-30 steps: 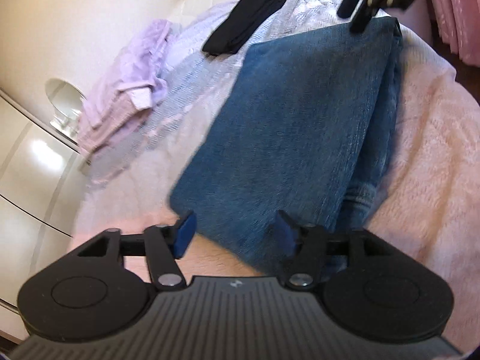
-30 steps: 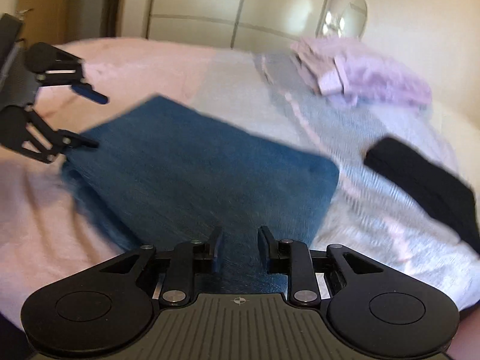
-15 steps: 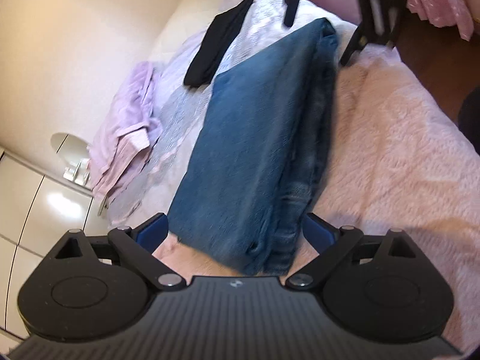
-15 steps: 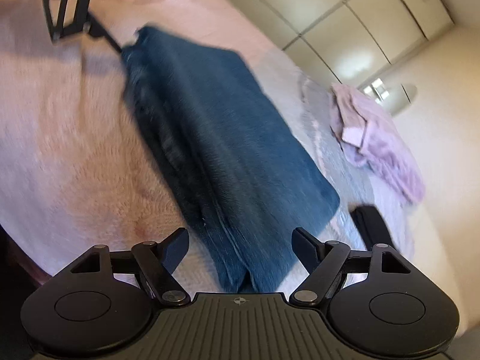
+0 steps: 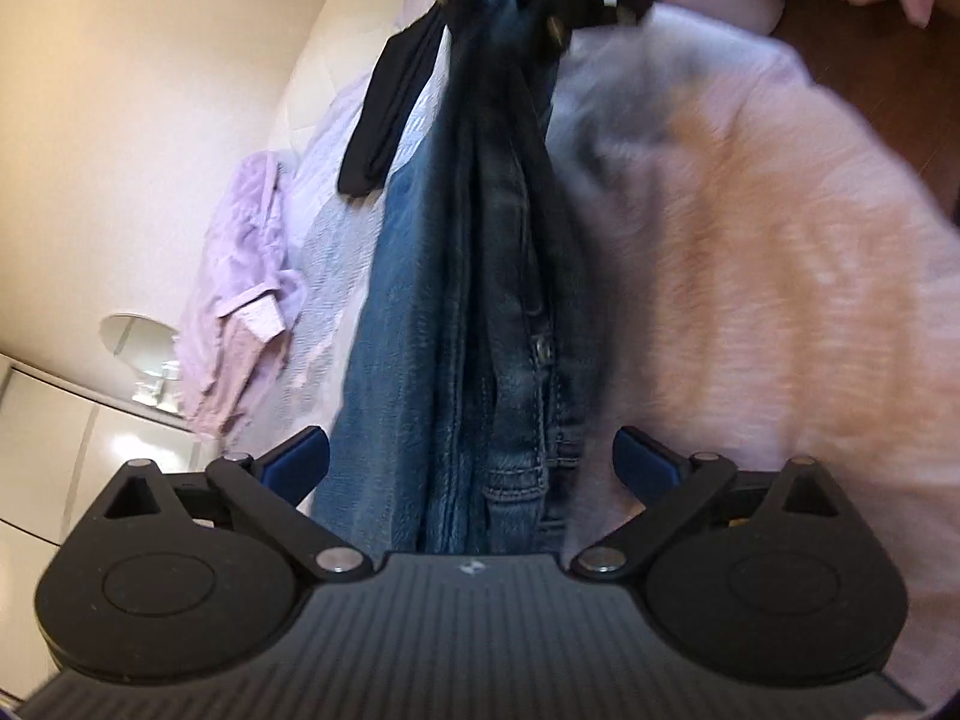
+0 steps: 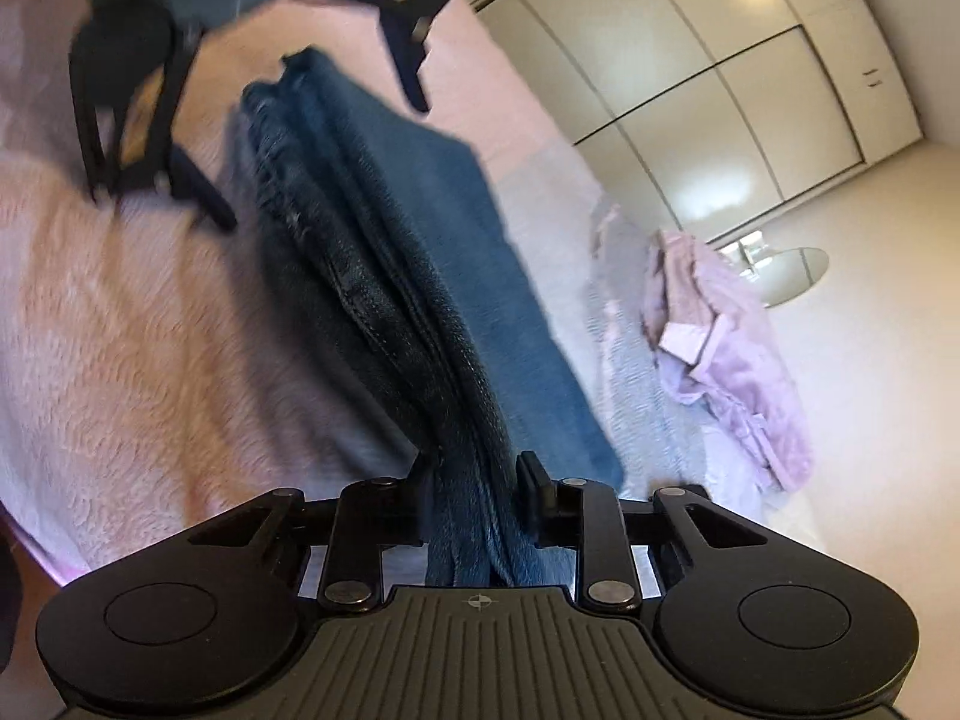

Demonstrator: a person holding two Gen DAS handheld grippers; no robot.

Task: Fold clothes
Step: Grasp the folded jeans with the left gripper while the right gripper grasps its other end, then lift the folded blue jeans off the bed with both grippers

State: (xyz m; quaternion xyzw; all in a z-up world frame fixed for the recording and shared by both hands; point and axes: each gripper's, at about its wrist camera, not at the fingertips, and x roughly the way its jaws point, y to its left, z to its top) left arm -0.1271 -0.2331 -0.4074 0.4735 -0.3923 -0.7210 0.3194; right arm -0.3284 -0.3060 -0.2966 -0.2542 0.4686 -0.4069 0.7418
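Observation:
Folded blue jeans lie lengthwise on the pink fleece blanket, seen edge-on with their stacked layers showing. My left gripper is open wide, and the near end of the jeans sits between its blue-tipped fingers without touching them. At the far end, my right gripper pinches the jeans. In the right wrist view my right gripper is shut on the thick edge of the jeans. There my left gripper straddles the other end, open.
A black garment and a crumpled lilac shirt lie on a pale patterned cloth beside the jeans. White wardrobe doors and a round fixture stand behind the bed. A dark wooden floor shows past the bed's edge.
My right gripper, open half a second ago, has shut on one end of the jeans. My left gripper has dropped low and moved up to the other end, still open.

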